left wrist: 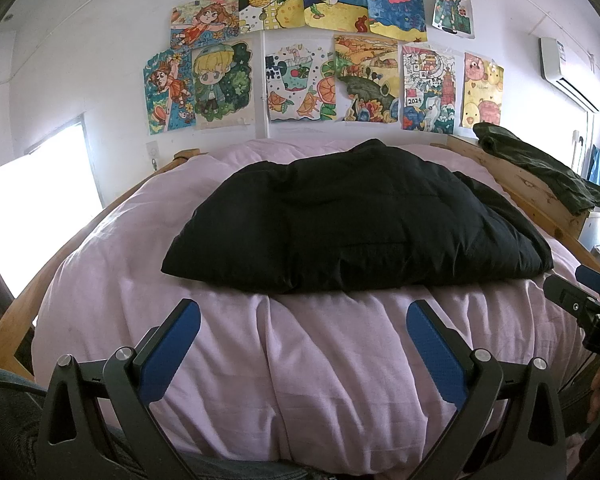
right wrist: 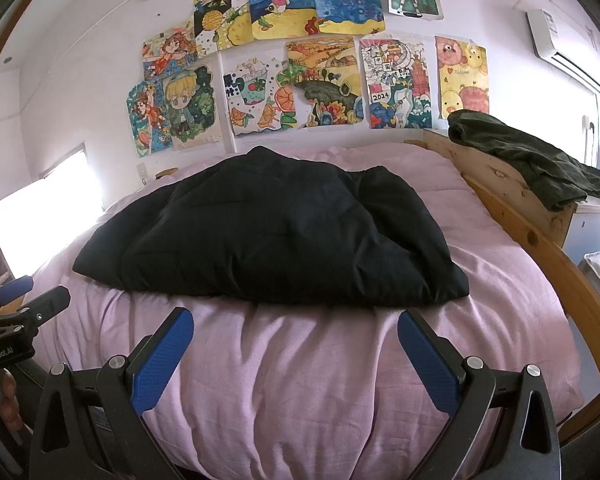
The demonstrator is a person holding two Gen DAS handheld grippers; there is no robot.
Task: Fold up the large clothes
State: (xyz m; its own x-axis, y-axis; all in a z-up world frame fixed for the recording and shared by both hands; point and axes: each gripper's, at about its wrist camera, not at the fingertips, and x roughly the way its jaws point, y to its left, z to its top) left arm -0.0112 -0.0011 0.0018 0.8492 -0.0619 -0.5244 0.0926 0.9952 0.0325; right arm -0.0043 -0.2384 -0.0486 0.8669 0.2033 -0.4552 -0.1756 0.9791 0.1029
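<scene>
A black padded garment (left wrist: 356,224) lies folded in a thick bundle on the pink bedcover (left wrist: 300,360); it also shows in the right wrist view (right wrist: 268,240). My left gripper (left wrist: 303,316) is open and empty, held above the bedcover just short of the garment's near edge. My right gripper (right wrist: 295,322) is open and empty, likewise in front of the garment's near edge. The right gripper shows at the right edge of the left wrist view (left wrist: 580,292), and the left gripper at the left edge of the right wrist view (right wrist: 24,296).
A wooden bed frame (right wrist: 540,240) runs along the right side, with a dark green garment (right wrist: 532,160) draped over its headboard. Children's drawings (left wrist: 312,48) cover the wall behind. A bright window (left wrist: 36,208) is at left, an air conditioner (left wrist: 568,72) at upper right.
</scene>
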